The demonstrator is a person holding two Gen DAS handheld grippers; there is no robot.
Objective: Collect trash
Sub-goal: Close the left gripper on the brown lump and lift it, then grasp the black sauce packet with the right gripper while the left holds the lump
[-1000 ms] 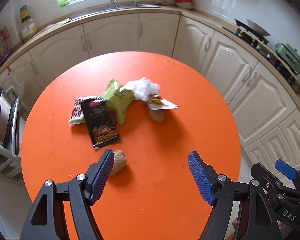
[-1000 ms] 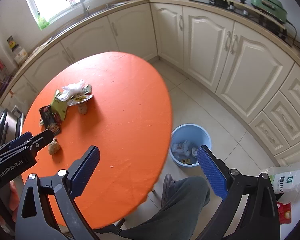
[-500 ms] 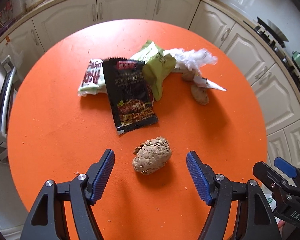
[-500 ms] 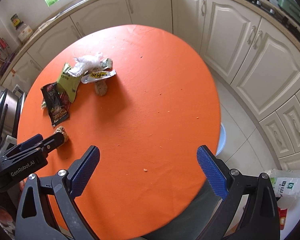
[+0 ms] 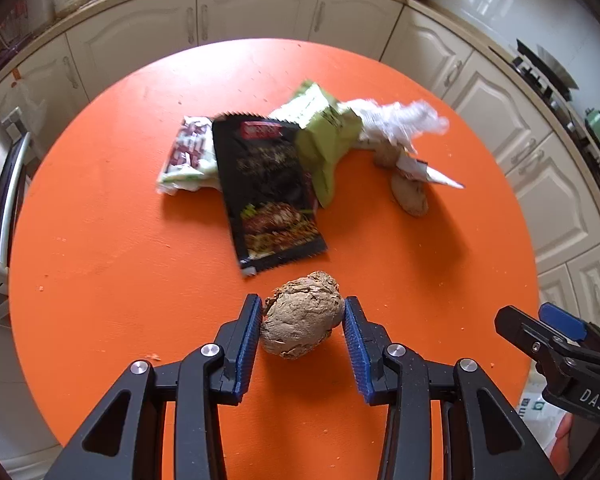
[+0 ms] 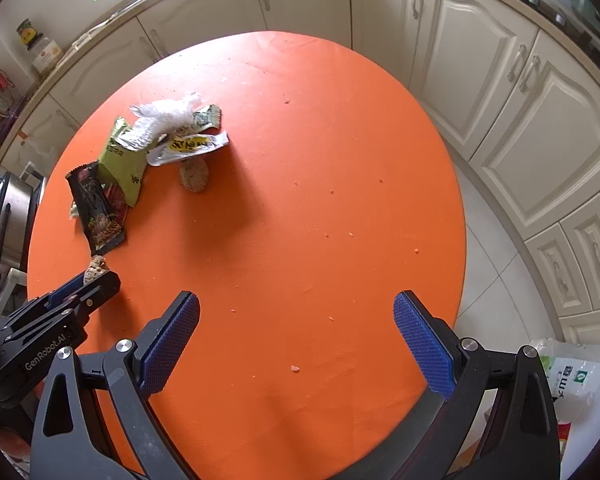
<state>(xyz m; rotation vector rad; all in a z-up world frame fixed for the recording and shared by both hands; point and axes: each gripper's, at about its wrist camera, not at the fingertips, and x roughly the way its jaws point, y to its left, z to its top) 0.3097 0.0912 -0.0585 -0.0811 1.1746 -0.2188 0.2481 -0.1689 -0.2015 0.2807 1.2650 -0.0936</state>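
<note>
Brown crumbly lump [image 5: 302, 314] on the orange bench [image 5: 100, 240]: left gripper [image 5: 302, 334] fingers are closing against its sides for lifting; right gripper [image 6: 296, 340] is hovering wide open, empty.

We see black frames with silver screws on both grippers [image 5: 303, 320] [image 6: 296, 332], blue ridged pads, white "GenRobot.AI" lettering.

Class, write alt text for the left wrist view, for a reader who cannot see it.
The left gripper, jaws just closing, presses a brown lump from both sides on an orange table. Beyond lie a black wrapper, a green wrapper and crumpled white plastic.
</note>
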